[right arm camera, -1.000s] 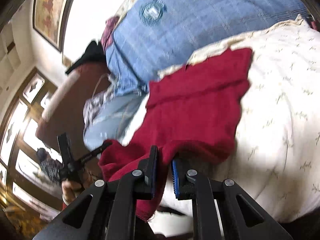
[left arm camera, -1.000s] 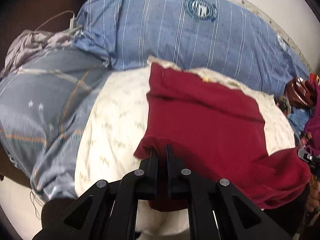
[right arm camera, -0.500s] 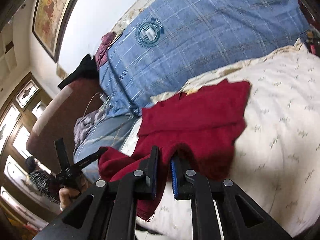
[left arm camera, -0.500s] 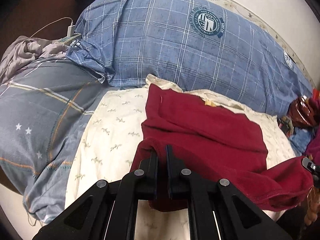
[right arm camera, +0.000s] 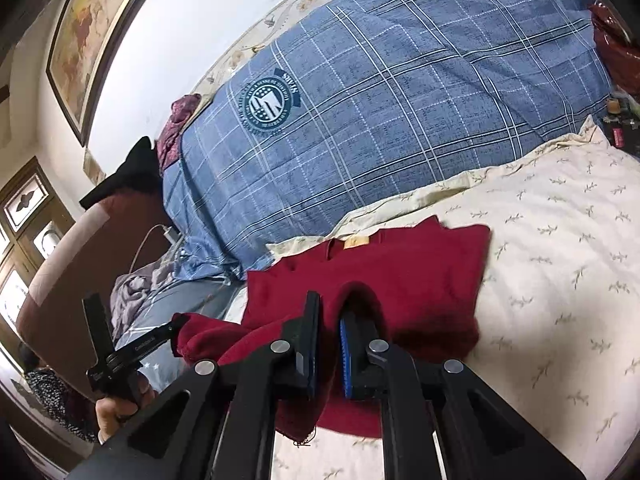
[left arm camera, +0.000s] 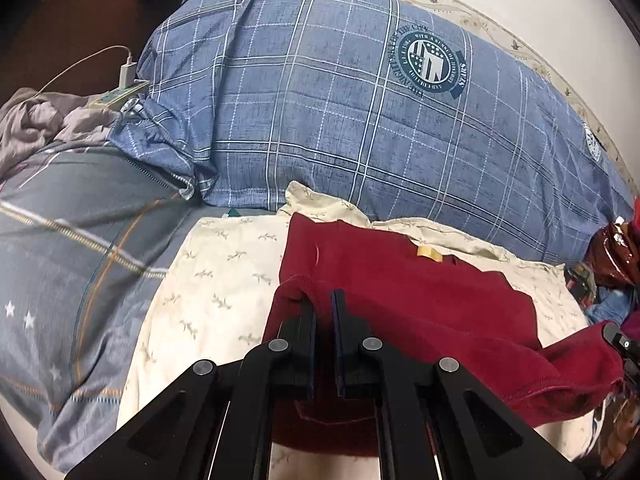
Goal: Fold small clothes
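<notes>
A dark red garment (left arm camera: 420,300) (right arm camera: 400,276) lies on a cream patterned sheet (left arm camera: 216,288) (right arm camera: 560,248), its collar tag toward the blue quilt. My left gripper (left arm camera: 323,300) is shut on the garment's near hem at one corner, the cloth bunched over its fingers. My right gripper (right arm camera: 330,312) is shut on the other near corner, with red cloth pinched between its pads and draped over the blue pad. The lifted hem hangs between the two grippers over the lower half of the garment. The left gripper (right arm camera: 176,322) also shows in the right wrist view, held by a hand.
A blue plaid quilt (left arm camera: 360,120) (right arm camera: 400,100) with a round crest is heaped behind the garment. A grey-blue pillow (left arm camera: 72,264) lies left, with a charger and cable (left arm camera: 128,74) beyond. Dark red clutter (left arm camera: 616,252) sits at the right. A framed picture (right arm camera: 88,28) hangs on the wall.
Both grippers have carried the near hem away from me toward the quilt, over the rest of the garment. More of the garment now lies doubled, and the quilt looks closer.
</notes>
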`<state>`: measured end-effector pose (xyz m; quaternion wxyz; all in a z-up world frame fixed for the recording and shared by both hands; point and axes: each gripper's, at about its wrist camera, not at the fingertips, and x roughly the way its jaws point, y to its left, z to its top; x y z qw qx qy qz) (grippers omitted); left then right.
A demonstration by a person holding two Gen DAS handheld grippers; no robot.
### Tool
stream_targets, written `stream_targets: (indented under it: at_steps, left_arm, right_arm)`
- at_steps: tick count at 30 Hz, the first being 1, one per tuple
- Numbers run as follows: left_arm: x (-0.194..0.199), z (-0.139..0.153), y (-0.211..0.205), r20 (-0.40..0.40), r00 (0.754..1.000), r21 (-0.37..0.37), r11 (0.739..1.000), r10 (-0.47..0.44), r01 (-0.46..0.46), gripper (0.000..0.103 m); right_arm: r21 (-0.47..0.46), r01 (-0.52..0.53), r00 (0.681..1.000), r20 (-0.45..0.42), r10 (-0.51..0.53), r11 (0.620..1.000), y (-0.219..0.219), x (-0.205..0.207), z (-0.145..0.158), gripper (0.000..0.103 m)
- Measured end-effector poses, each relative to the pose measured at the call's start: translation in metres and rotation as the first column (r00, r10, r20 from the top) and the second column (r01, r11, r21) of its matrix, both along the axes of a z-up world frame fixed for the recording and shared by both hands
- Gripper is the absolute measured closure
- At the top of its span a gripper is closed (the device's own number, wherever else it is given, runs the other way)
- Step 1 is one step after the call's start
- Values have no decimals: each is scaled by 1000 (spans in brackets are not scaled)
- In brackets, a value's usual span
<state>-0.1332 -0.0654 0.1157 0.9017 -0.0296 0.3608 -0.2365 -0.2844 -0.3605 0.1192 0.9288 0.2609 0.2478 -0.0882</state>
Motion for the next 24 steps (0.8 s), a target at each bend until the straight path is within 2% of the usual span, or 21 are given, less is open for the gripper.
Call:
stream_targets:
  at_steps: [13, 24]
  left_arm:
    - [33, -1, -45, 28, 1000, 31, 1000, 0, -1, 98]
    - [77, -11, -89, 0, 1000, 80, 997, 2, -2, 98]
  right_arm:
    - [24, 58, 998, -16, -58, 998, -43, 31, -10, 95]
    - [32, 85, 995, -58, -83, 996, -75, 68, -23, 95]
